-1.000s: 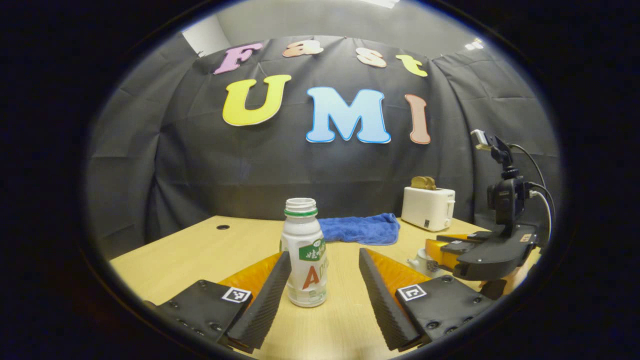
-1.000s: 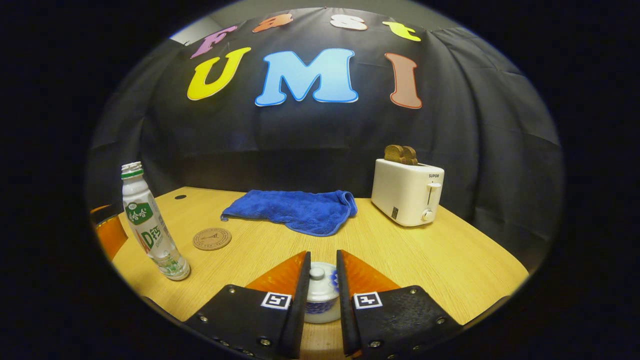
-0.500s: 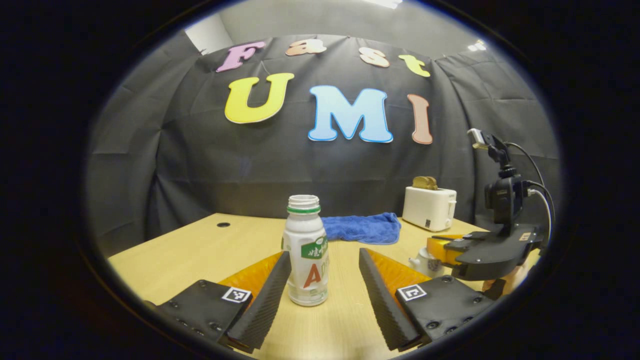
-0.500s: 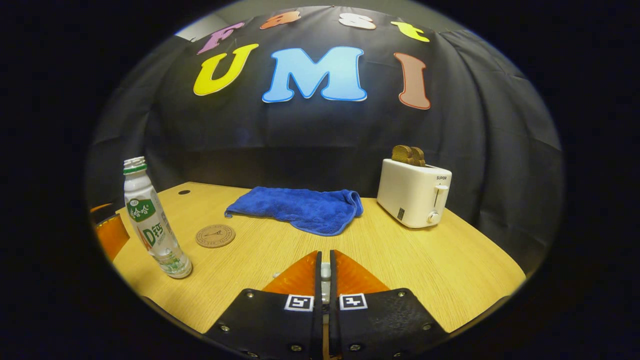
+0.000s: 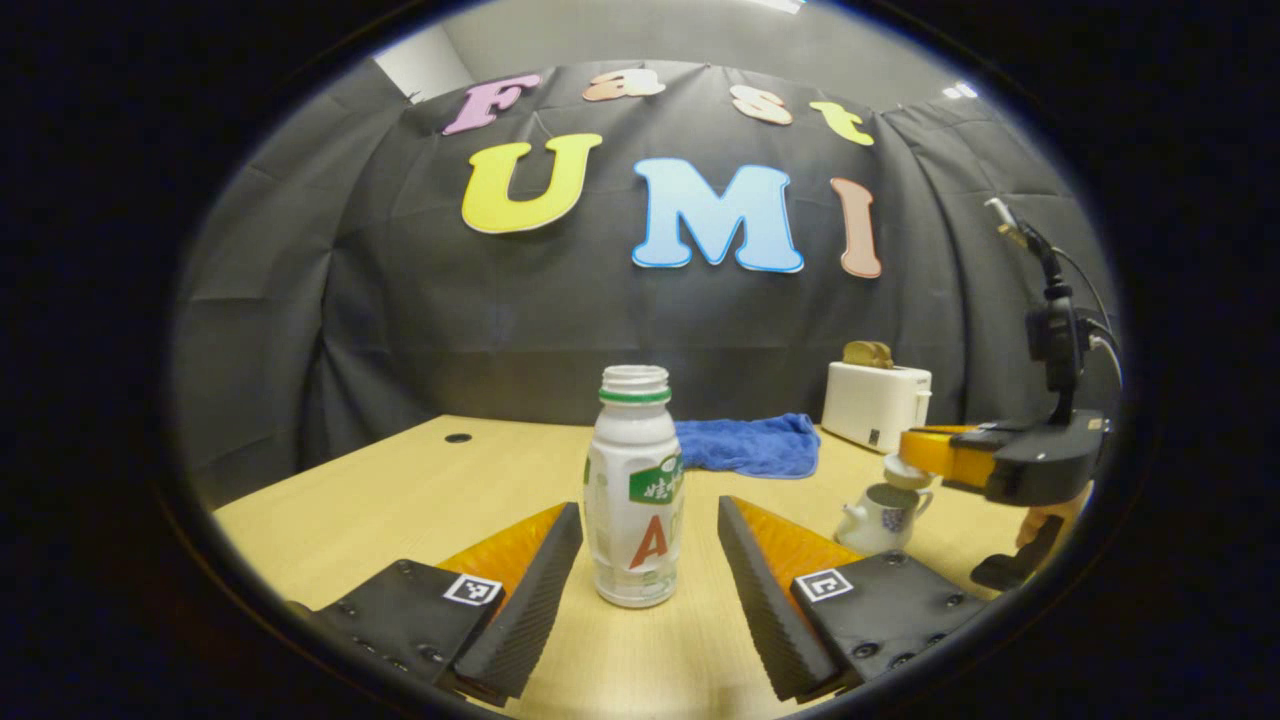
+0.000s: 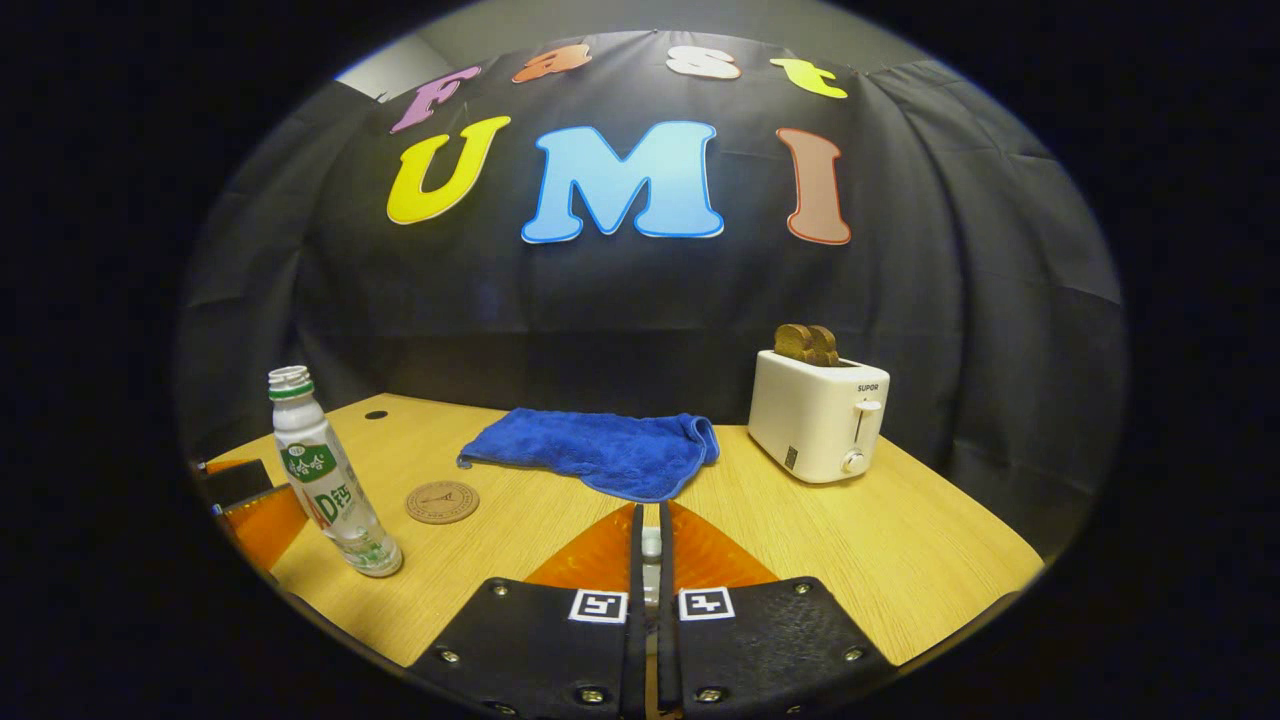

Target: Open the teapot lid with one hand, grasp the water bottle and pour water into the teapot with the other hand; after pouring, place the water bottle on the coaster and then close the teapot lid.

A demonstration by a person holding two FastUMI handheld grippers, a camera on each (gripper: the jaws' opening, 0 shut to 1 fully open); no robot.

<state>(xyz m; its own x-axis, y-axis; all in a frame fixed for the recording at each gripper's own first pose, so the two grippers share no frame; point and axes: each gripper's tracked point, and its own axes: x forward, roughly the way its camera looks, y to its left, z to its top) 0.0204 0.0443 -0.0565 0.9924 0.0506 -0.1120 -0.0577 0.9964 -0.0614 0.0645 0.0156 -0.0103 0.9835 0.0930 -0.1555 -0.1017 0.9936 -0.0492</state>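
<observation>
The right gripper is pinched on the lid, held just above the teapot, so opening looks done, while the left gripper stands open around the upright bottle on the table, leaving grasping, pouring, setting it on the coaster and closing.

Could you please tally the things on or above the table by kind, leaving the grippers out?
Bottle: 1
Teapot: 1
Lid: 1
Coaster: 1
Cloth: 1
Toaster: 1
Toast slices: 2
Total: 8
</observation>
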